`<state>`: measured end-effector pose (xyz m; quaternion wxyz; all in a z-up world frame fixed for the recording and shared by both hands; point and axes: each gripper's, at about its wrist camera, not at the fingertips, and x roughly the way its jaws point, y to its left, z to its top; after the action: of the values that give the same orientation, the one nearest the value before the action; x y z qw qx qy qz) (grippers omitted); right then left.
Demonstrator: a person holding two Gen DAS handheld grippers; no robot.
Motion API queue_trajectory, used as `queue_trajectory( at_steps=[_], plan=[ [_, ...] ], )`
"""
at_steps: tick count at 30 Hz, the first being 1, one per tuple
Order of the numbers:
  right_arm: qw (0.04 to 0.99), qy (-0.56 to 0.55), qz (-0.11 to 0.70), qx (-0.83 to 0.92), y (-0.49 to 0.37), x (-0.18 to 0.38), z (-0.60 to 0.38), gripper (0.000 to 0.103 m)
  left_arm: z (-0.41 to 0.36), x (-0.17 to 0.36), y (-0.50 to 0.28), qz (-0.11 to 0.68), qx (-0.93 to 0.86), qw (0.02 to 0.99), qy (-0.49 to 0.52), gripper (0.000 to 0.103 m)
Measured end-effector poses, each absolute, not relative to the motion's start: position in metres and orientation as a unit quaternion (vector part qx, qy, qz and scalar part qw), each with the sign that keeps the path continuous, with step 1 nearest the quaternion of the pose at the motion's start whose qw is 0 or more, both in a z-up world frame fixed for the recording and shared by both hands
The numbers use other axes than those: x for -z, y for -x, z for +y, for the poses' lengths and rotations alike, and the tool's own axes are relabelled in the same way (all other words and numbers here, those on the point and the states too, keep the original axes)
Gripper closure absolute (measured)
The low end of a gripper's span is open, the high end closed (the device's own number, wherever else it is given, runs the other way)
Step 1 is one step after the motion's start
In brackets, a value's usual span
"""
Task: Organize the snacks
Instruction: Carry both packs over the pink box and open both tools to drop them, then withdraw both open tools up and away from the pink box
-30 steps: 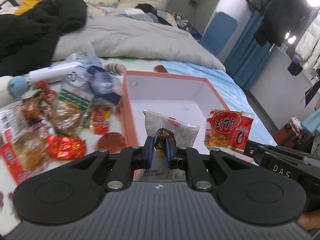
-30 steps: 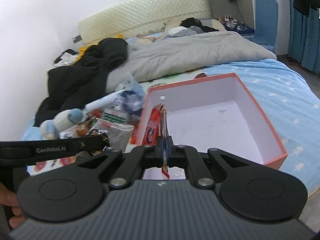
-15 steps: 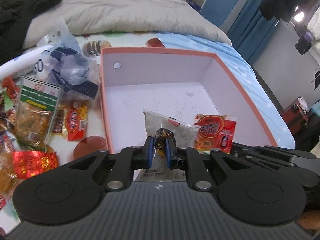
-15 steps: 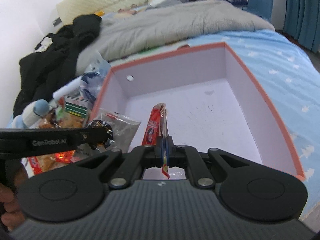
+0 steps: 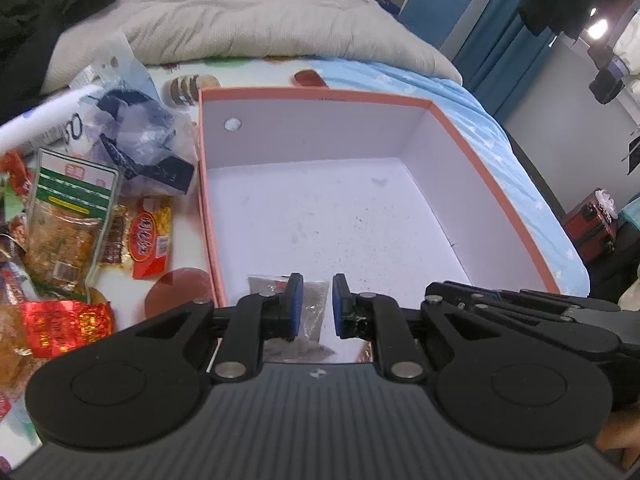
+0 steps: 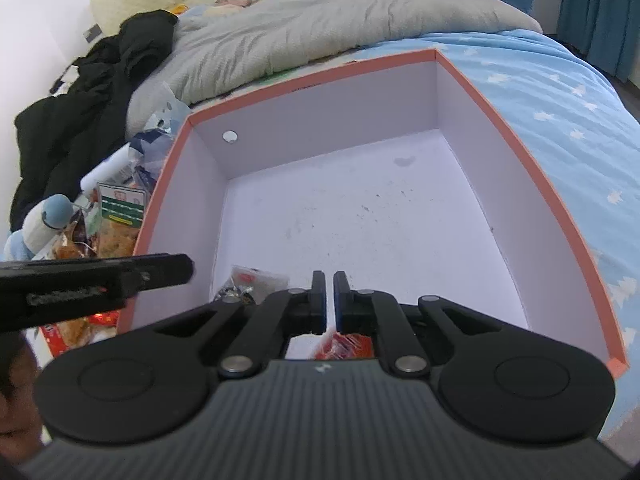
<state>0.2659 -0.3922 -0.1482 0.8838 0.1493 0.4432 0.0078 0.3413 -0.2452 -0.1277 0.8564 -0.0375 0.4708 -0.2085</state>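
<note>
Right wrist shows right claw (image 6: 330, 300) just opening, red packet (image 6: 346, 345) lying released below in box (image 6: 560, 216)

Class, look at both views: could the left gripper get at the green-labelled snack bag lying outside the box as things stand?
Probably yes. The left gripper is open over the box, and the green-labelled snack bag lies uncovered left of its wall.
</note>
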Motion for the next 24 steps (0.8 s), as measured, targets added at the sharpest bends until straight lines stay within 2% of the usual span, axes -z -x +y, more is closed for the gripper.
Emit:
queue_trajectory(
  at_steps=[1,3,4,24],
  plan=[
    [0.883,-0.152,0.444,-0.005,-0.264,0.147,-0.392,0.085,-0.243,0.123,-0.337,0.467,0.209,0.859,0.037,0.087],
    [0.884,-0.156,0.441,-0.003,-0.257,0.142,-0.390,0.049,-0.238,0.113,-0.328,0.458,0.209,0.863,0.040,0.087],
    [0.886,-0.158,0.435,-0.001,-0.251,0.138,-0.389,0.044,-0.234,0.108,-0.322,0.454,0.209,0.865,0.040,0.087],
    [0.927,-0.161,0.338,-0.027,-0.126,0.065,-0.327,0.045,-0.144,0.030,-0.172,0.372,0.206,0.903,0.060,0.087]
  ],
)
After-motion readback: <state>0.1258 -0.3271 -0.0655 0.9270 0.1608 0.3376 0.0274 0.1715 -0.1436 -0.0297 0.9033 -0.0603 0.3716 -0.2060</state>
